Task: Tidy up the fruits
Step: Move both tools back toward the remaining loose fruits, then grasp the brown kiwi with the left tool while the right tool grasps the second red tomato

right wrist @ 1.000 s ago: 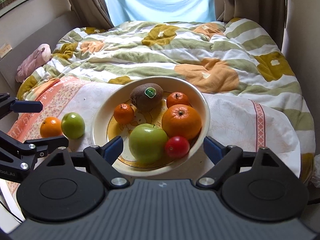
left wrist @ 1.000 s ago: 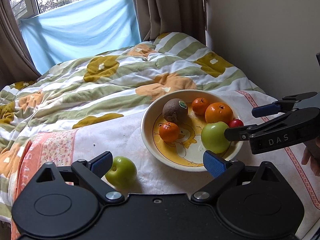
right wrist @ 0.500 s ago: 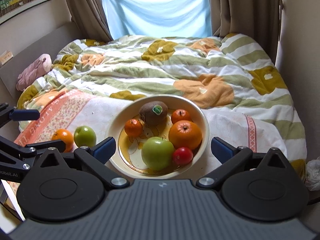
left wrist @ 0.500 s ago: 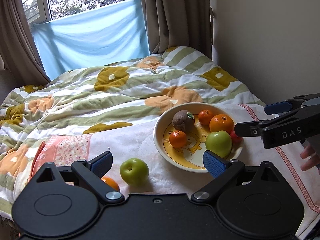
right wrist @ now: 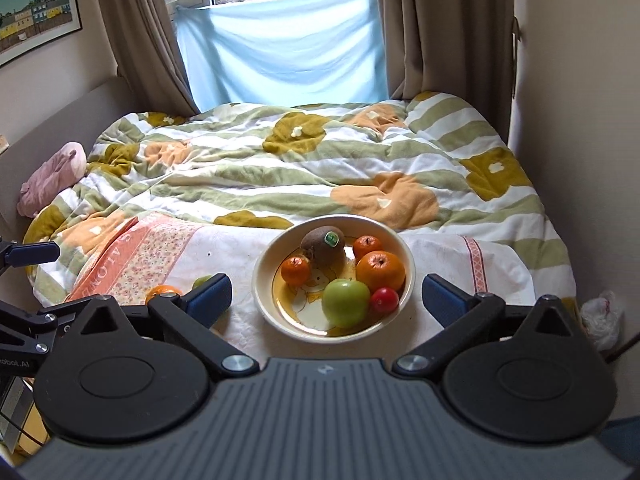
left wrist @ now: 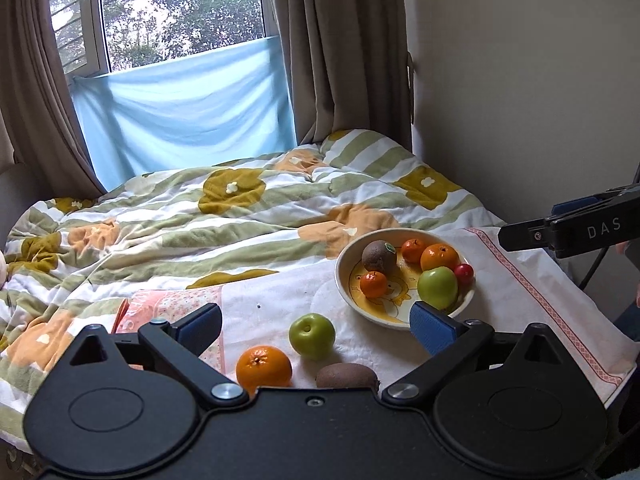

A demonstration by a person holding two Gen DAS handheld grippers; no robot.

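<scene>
Left wrist view: the left gripper [left wrist: 316, 322] hangs spread and empty above a loose green apple [left wrist: 312, 336], round orange [left wrist: 264, 367] and brown kiwi [left wrist: 346, 376] lying on the white cloth [left wrist: 276, 300]. Right wrist view: the right gripper [right wrist: 327, 295] is spread wide, empty, over the cream ceramic bowl [right wrist: 264, 280] holding six fruits

Both grippers backed off and up from the bowl [right wrist: 404, 258], fruit now farther out in both views, left gripper [left wrist: 316, 322] pulled away enough that a loose orange [left wrist: 264, 367] and kiwi [left wrist: 346, 376] show beside the green apple [left wrist: 312, 336], right gripper [right wrist: 326, 294] clear of the bowl rim
</scene>
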